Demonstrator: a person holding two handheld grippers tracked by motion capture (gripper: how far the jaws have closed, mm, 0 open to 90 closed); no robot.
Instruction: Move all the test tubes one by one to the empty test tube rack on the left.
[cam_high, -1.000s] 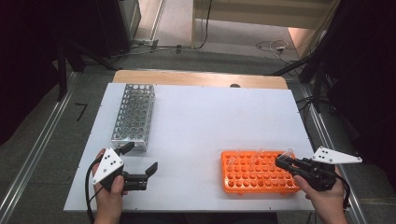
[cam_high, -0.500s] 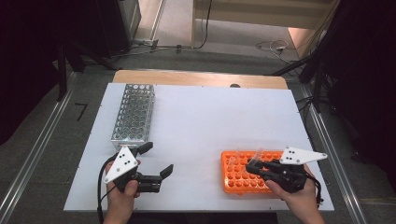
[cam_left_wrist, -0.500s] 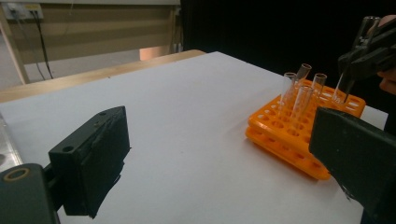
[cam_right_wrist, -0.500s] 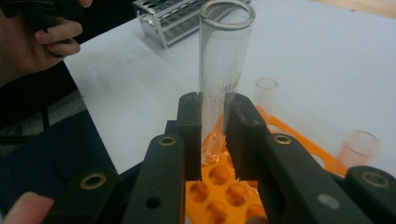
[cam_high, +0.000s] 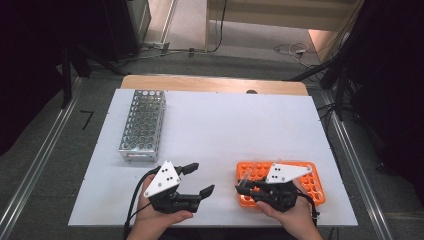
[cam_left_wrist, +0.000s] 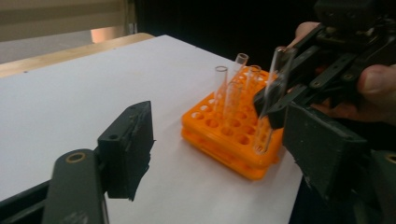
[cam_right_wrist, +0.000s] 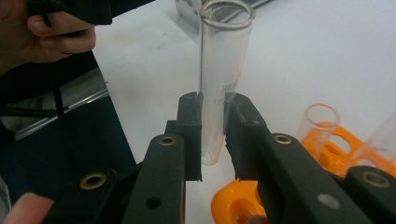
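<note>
glass tube pinched over the orange rack

the right hand-held gripper has its jaws pressed on a clear glass tube, gripping it near the lower half so the open mouth points up and the rounded bottom hangs free. held upright like this, the tube looks ready either to come clear of a hole or to drop into one; which, i cannot tell. it sits at the near left corner of the orange rack, where a few other tubes stand in their holes. the left hand-held gripper rests on the white table just beside the rack, jaws spread and holding nothing, probably waiting its turn. the metal rack stands well apart at the far left, likely the other end of the transfer.
</note>
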